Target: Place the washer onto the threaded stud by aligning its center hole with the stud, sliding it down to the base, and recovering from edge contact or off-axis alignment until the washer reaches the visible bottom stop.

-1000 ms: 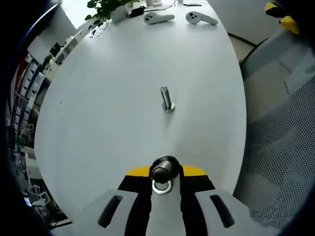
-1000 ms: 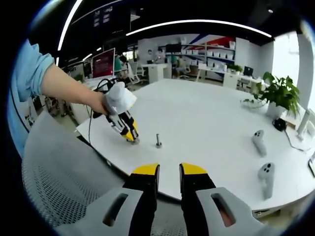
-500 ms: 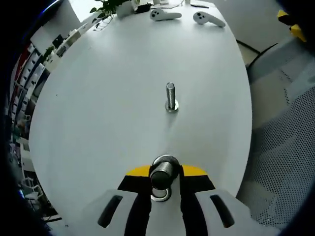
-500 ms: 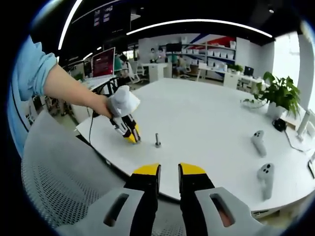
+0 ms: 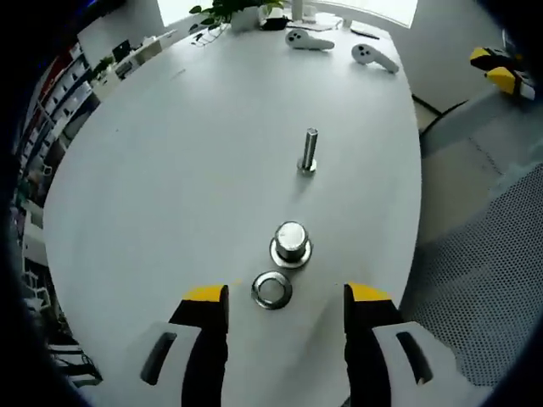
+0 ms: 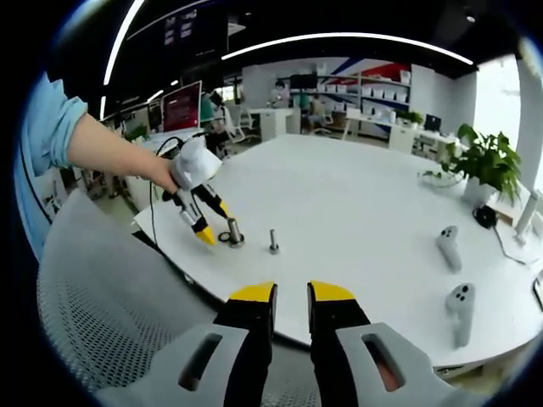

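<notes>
The left gripper view looks down on the white table point(image 5: 170, 153): the left gripper point(image 5: 286, 298) has its yellow-tipped jaws spread wide, holding nothing, and between them the washer point(image 5: 271, 290) lies flat on the tabletop near the table's near edge. Just beyond it stands a short bolt point(image 5: 291, 242) on its broad head, and farther toward the table's middle the threaded stud point(image 5: 309, 152) stands upright, well apart from the washer. Two white controllers point(image 5: 339, 47) lie at the far edge beside a potted plant point(image 5: 233, 10), with a mesh chair point(image 5: 484, 254) off the right edge. The right gripper view takes in what the other cannot: a person's hand point(image 6: 157, 172) holding the left gripper over the table's corner, the open office behind, and the right gripper point(image 6: 291, 298) hanging off the table over the chair, jaws a narrow gap apart, empty.
</notes>
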The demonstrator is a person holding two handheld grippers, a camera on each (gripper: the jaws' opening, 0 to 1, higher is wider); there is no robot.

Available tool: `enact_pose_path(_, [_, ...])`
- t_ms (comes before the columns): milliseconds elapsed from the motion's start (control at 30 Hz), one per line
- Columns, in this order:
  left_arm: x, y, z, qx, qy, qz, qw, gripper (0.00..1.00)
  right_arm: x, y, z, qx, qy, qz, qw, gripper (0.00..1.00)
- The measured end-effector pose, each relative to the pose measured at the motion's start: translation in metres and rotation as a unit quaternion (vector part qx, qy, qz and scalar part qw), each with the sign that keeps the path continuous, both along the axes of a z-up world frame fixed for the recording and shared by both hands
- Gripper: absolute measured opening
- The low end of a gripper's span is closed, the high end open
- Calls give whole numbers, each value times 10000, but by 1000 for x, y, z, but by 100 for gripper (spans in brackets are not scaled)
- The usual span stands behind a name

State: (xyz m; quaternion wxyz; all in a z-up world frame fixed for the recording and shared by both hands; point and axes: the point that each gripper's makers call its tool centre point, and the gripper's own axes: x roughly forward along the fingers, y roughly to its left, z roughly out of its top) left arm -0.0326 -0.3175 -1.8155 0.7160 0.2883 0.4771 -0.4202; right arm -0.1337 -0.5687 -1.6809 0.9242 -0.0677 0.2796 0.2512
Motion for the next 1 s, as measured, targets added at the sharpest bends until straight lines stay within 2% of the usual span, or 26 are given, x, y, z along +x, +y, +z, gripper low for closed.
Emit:
enact_pose_path(133, [-3, 15, 14, -257, -201, 482, 9983, 63, 0, 0, 0, -2, -11, 5, 10000, 17])
enact_pose_path(333, [-15, 31, 30, -409, -415, 685, 9960, 69, 0, 0, 1, 5, -19, 21, 10000, 17])
enact_pose_path(400, [-22, 31, 30, -494, -335, 682, 9959, 70, 0, 0, 1, 12, -27, 23, 10000, 17])
enact_pose_path(633, [-43, 41, 26, -335, -236, 715, 9966, 69, 1, 1, 2, 50, -39, 47, 10000, 17])
enact_pose_path(1000, [-41, 37, 26, -356, -261, 742, 9963, 69, 0, 1, 1, 59, -10, 73, 10000, 17])
